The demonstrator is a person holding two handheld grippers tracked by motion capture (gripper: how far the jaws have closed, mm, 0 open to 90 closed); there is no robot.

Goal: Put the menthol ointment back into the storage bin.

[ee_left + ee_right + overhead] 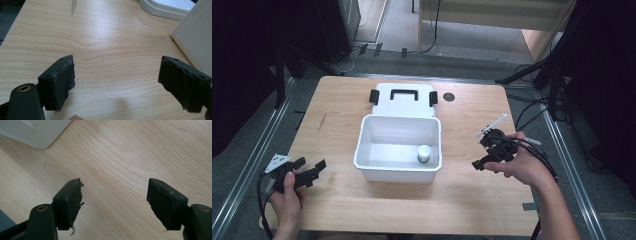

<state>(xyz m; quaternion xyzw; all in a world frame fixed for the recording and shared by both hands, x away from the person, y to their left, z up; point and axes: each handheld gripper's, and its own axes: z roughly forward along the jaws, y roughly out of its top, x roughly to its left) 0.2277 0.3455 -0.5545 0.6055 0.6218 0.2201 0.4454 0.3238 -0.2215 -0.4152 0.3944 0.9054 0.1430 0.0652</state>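
While I am waiting, I am holding my left claw (309, 169) low over the counter (337, 200), wide open with nothing in it, so it is staying out of the way. Next is the white box (398, 172), open, with a little bottle (424, 153) standing inside by its right wall. I am holding my right claw (484, 152) open and empty too, just beside the box.

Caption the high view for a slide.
Open white bin holding a small bottle, lid behind, open grippers left and right.
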